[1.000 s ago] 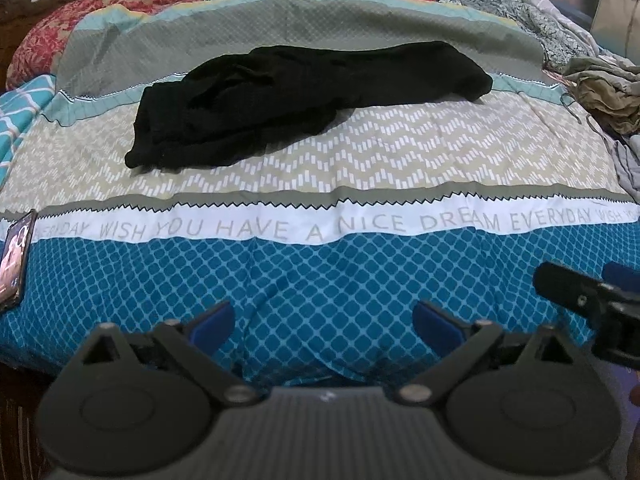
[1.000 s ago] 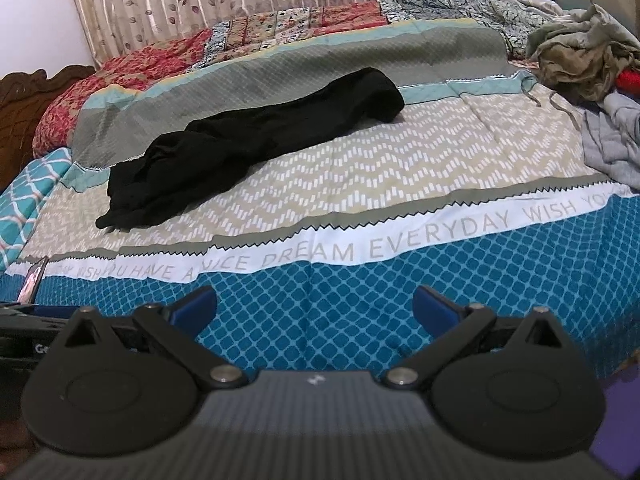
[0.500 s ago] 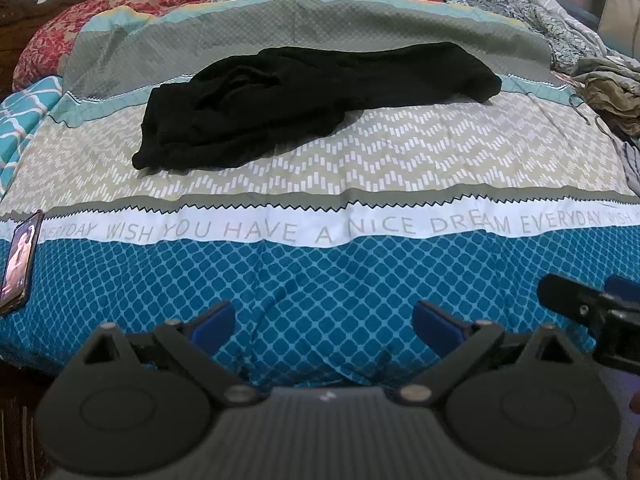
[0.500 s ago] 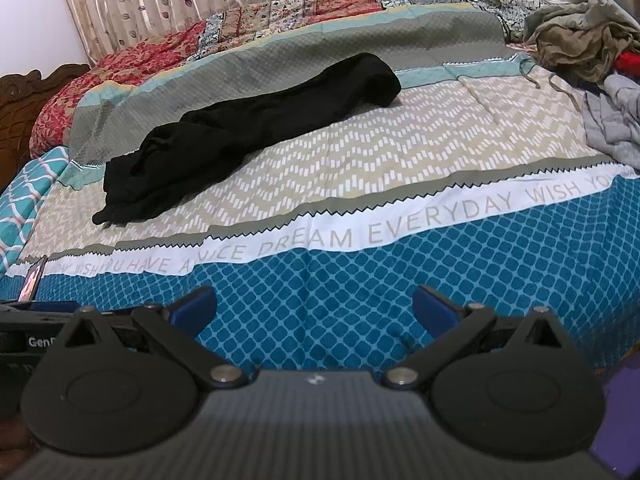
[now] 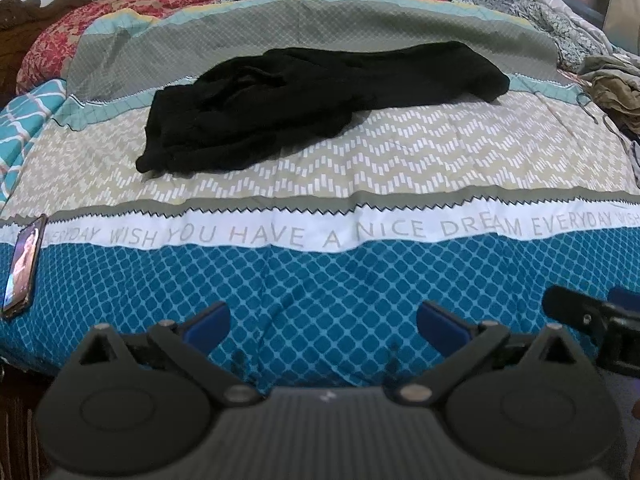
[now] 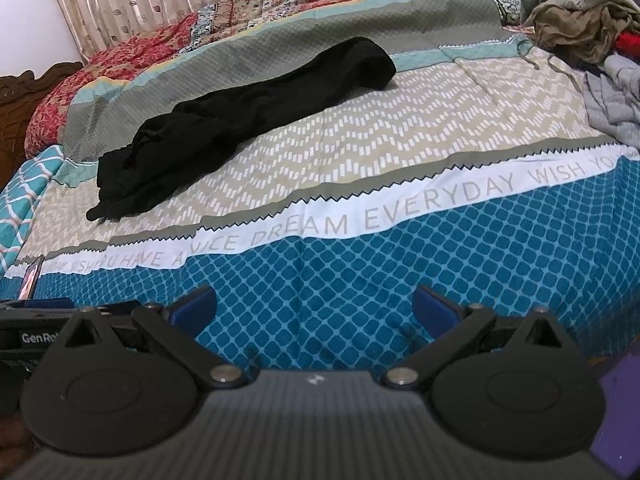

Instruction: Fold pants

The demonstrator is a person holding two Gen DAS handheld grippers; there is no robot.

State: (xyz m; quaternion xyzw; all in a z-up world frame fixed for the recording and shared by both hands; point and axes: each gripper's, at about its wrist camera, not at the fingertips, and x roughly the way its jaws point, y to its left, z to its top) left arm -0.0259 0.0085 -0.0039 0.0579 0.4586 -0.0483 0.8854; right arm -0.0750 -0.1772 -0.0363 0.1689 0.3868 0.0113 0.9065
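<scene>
My left tongs [image 5: 323,322] and right tongs [image 6: 314,305] both gape wide, empty, above the bedspread's [image 5: 320,280] near edge. The pants [image 5: 312,104] lie bunched well beyond, mid-bed. Grabbing that heap, I may pinch several layers, or the bedspread too.

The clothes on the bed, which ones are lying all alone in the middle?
The black pants, stretched across the bedspread. The other clothes, tan and grey, are heaped together at the bed's right edge.
</scene>
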